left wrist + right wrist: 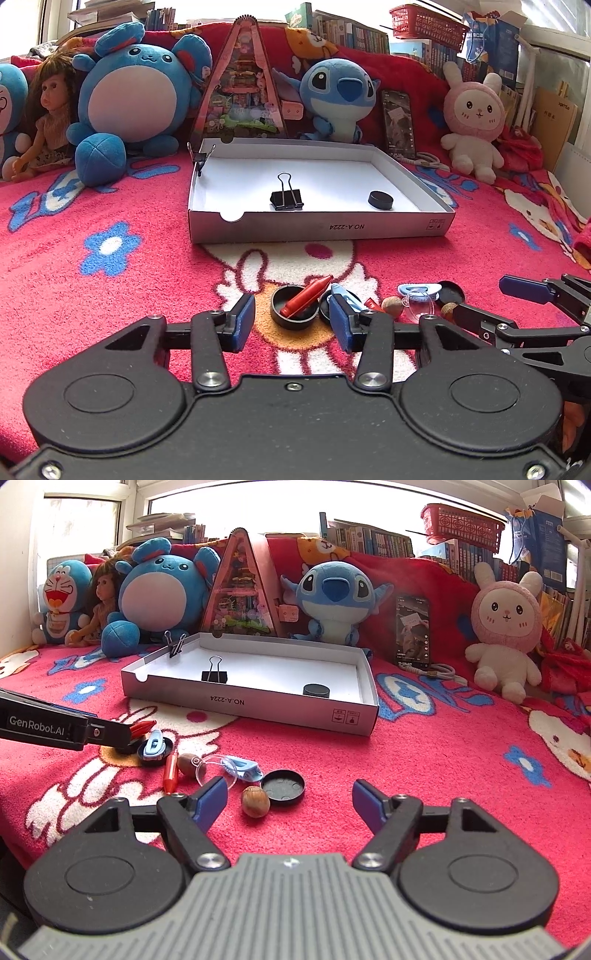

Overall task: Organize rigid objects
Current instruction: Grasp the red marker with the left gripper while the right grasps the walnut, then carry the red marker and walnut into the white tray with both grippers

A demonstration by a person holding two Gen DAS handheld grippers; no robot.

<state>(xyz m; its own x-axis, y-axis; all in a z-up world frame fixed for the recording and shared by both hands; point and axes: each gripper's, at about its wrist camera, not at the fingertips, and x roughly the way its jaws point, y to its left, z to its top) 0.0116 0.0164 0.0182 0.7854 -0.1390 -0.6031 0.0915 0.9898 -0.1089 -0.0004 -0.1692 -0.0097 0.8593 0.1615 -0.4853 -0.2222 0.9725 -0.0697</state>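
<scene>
Left tool (291, 319) and right tool (290, 799), both released, above scattered trinkets near white tray (406, 223).

Left claw (291, 323) spread wide around black cap (294, 307) holding red crayon (306, 295), white box (319, 221) beyond

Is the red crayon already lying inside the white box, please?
No, the red crayon rests in a black cap on the blanket, outside the white box.
</scene>
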